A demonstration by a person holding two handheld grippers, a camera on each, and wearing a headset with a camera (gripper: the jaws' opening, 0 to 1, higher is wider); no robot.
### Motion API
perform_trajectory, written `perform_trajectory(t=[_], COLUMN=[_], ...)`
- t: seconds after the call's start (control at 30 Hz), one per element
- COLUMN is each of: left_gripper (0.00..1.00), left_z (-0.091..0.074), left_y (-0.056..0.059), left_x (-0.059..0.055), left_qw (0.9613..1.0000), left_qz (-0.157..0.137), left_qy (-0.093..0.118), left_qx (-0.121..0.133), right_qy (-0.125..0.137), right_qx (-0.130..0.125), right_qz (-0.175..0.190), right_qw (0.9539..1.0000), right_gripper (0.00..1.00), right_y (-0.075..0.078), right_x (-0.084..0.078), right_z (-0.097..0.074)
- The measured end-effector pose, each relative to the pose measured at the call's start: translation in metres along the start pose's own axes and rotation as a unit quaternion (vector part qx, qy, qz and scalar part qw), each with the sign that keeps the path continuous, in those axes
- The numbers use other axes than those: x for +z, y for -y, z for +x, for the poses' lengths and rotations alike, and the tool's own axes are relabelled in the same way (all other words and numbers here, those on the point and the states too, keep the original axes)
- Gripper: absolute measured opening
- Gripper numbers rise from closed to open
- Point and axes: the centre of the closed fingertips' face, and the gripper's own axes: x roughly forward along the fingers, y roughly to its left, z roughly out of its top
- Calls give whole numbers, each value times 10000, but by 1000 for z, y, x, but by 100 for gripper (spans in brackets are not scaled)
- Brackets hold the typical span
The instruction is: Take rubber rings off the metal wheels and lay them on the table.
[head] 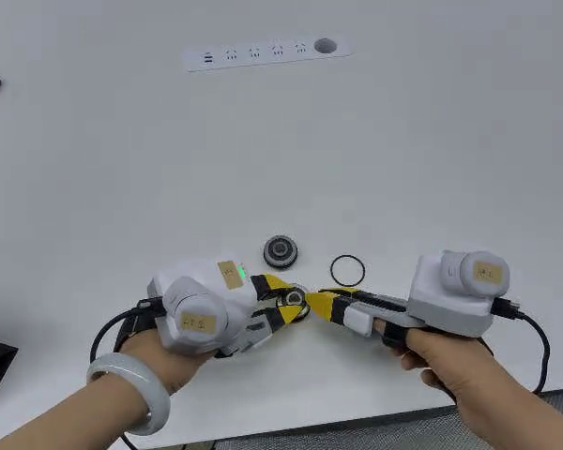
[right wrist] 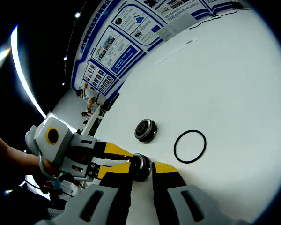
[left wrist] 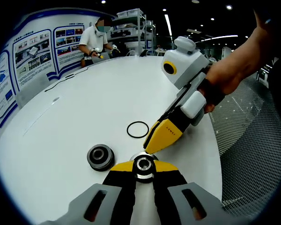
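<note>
The wheel [left wrist: 144,165] is a small, thick disc of bright metal with a dark rim and a dark hole through its hub. It sits at the near edge of the white, smooth desk [head: 432,169], between the two grippers. In the head view its round face is turned upward, so its short axis runs roughly upright.

The left gripper [head: 283,300] has its yellow-tipped jaws drawn narrow and clamped on the wheel from either side. The right gripper [right wrist: 141,168] points at it from the opposite side. Its jaws are also narrow, and its yellow tips bracket the wheel's far edge. I cannot tell whether they press on it.

Just beyond the pair, a second wheel [head: 280,250] lies flat on the desk with its hole facing up. It is a dark, ridged disc with a metal centre.

Near it, to the right, a rubber ring [head: 347,271] lies flat and apart from both wheels. It is a thin black loop, nearly a perfect circle.

At the far side of the desk lies a long white power strip [head: 267,52], its length running across the head view.
</note>
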Motion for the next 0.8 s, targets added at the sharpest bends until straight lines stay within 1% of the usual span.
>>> perform_trajectory(t=[0.27,0.43,0.5,0.6,0.8], left_gripper=[14,14,14,14,14], left_z=[0,0,0,1,1], left_y=[0,0,0,-1,-1], left_x=[0,-1,-1,-2,-2], left_qw=[10000,10000,10000,10000,10000], left_qz=[-19,-22,-19,-19,-24], left_qy=[32,38,38,35,37], left_qx=[14,24,24,27,27], right_qy=[-45,-134,-117,-166,-247], right_qx=[86,169,199,276,354], right_qz=[156,298,347,466,510], right_qw=[9998,9993,9991,9984,9978], right_gripper=[19,20,20,20,18], right_y=[-1,-1,-3,-6,-7], right_x=[-1,-5,-5,-5,-8], right_z=[7,11,10,7,2])
